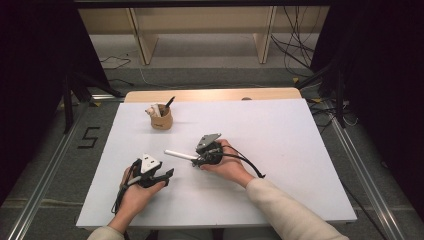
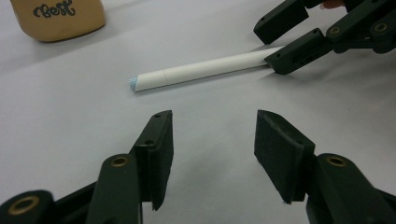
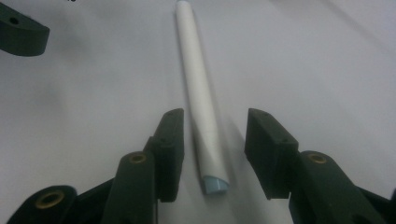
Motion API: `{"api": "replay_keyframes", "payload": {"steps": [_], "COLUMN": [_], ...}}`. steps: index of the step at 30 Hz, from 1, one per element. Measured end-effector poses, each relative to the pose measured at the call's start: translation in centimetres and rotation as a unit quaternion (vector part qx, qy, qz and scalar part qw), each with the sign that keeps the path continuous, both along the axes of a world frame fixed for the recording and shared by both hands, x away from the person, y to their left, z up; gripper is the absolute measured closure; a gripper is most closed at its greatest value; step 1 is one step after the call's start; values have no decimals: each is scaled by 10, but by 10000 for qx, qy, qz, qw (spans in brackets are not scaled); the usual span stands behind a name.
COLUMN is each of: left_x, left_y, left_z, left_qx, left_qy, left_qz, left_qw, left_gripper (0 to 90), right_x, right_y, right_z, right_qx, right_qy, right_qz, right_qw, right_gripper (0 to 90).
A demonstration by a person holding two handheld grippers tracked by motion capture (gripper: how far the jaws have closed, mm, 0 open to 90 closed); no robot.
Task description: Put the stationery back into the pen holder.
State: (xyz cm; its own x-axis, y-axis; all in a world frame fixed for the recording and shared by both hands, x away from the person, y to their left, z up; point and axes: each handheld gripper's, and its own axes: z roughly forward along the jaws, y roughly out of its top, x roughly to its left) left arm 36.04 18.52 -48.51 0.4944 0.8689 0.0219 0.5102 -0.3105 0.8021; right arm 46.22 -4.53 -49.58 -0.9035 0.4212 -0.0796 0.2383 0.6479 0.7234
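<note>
Near the cup [image 1: 162, 120], right claw [image 3: 214, 140] straddles the white pen [image 3: 198, 93], jaws apart; close squarely. Left claw [image 2: 214, 140] gapes, empty.

One white pen [image 1: 181, 155] lies on the one white table [image 1: 280, 150]. There are two grippers: the left gripper [image 1: 167, 175] and the right gripper [image 1: 196, 160], each with two black jaws. One brown cup [image 1: 162, 121] stands on the table, printed with one dark word. Several things stick up out of the cup, at least three, among them one dark stick; their exact number cannot be told.
</note>
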Motion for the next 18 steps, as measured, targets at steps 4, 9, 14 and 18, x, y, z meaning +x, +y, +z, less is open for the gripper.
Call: {"api": "replay_keyframes", "payload": {"steps": [4, 9, 14, 18], "left_x": [0, 0, 0, 0], "left_y": [0, 0, -1, -1], "left_z": [1, 0, 0, 0], "left_qx": [12, 18, 19, 24], "left_qy": [-8, -10, -11, -11], "left_qz": [-8, -17, -26, -37], "left_qw": [10000, 10000, 10000, 10000], "left_gripper": [472, 472, 472, 472], "right_x": [4, 9, 13, 15], "right_y": [0, 1, 4, 4], "right_z": [1, 4, 7, 8], "right_qx": [-69, -174, -348, -376], "right_qy": [41, 92, 173, 242], "right_qz": [126, 261, 428, 491], "right_qw": [9999, 9995, 9983, 9978], "right_gripper": [601, 613, 624, 632]}}
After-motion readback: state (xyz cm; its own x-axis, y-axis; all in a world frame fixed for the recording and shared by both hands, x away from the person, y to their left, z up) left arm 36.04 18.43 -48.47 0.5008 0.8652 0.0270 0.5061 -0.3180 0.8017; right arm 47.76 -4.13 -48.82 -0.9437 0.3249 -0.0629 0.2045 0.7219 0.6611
